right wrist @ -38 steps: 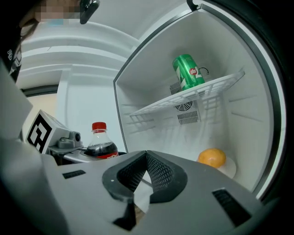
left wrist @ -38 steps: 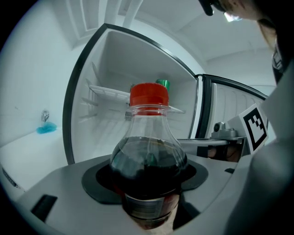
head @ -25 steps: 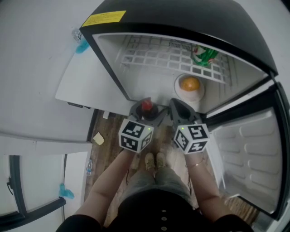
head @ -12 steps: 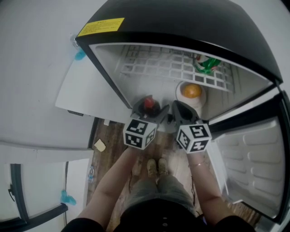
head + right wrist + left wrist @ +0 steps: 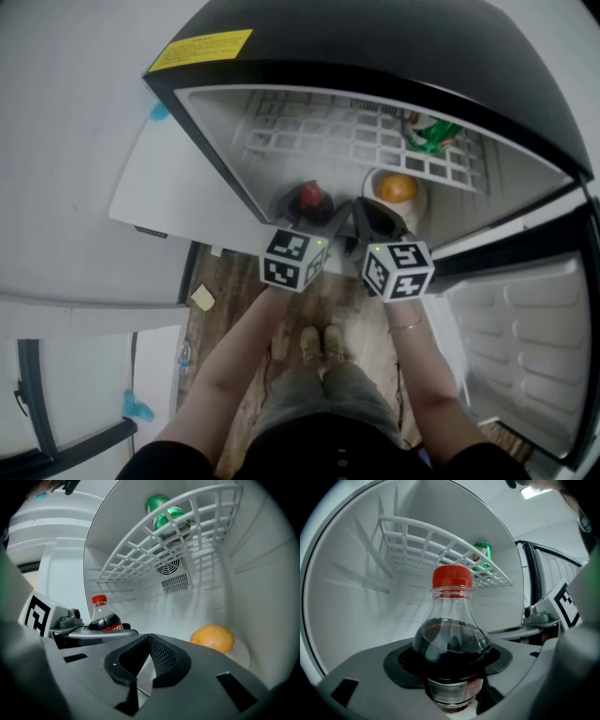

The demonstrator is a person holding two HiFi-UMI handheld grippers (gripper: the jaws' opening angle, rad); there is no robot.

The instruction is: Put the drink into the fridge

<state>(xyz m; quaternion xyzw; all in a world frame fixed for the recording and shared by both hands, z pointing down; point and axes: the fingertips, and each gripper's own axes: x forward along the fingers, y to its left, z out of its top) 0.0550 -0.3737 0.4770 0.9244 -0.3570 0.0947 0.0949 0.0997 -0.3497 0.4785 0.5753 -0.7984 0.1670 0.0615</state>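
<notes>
Cola bottle carried into the fridge's lower compartment

The left gripper (image 5: pixel 450 688) pinches the upright cola bottle (image 5: pixel 451 637) at its shoulder, held inside the open fridge (image 5: pixel 375 56) under the wire shelf (image 5: pixel 178 536). The right gripper (image 5: pixel 149 645) is pressed together on nothing. Letting go before the base rests on the floor could topple the bottle, and lifting it could knock its cap on the shelf. A green container (image 5: pixel 166 513) lies on the shelf, and an orange (image 5: pixel 213 638) sits on a white dish (image 5: pixel 243 657) below.

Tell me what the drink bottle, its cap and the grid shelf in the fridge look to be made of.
The bottle is probably clear, glossy plastic: it is see-through, with glints on its shoulder. The cap looks like opaque red plastic, evenly coloured and slightly shiny. The shelf is a smooth white grid, either moulded plastic or coated wire; I can't tell which.
</notes>
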